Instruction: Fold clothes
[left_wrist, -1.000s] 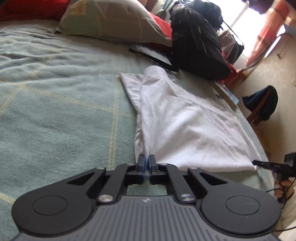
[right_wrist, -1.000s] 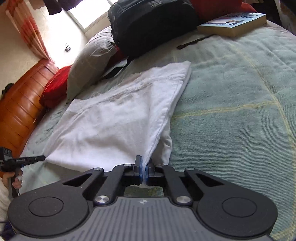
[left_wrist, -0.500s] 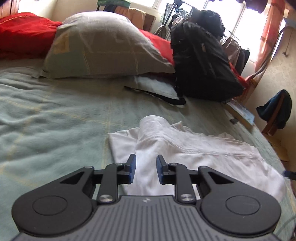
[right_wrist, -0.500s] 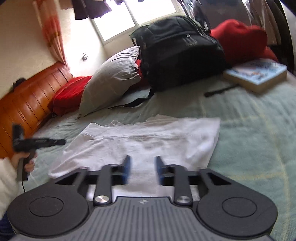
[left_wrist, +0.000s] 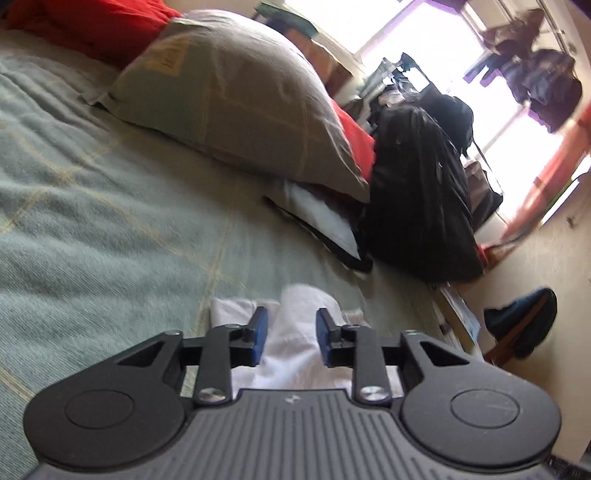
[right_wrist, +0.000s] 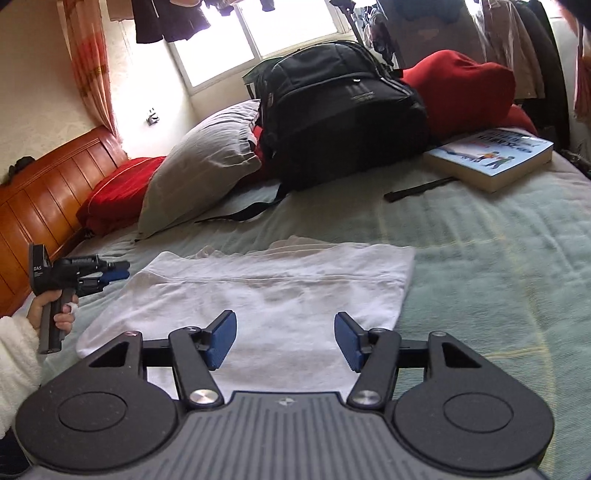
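Both your grippers hold nothing: the right gripper (right_wrist: 285, 341) has its jaws wide above the near edge of the white garment (right_wrist: 273, 291), and the left gripper (left_wrist: 290, 338) has its jaws parted over the garment's other end. The garment lies flat on the bed (right_wrist: 480, 266), doubled over as far as this blurred view lets me judge, well short of the backpack (right_wrist: 340, 110). If another fold is due, take matching corners, pinch all layers together, lift evenly, and lay edge onto edge before letting go.
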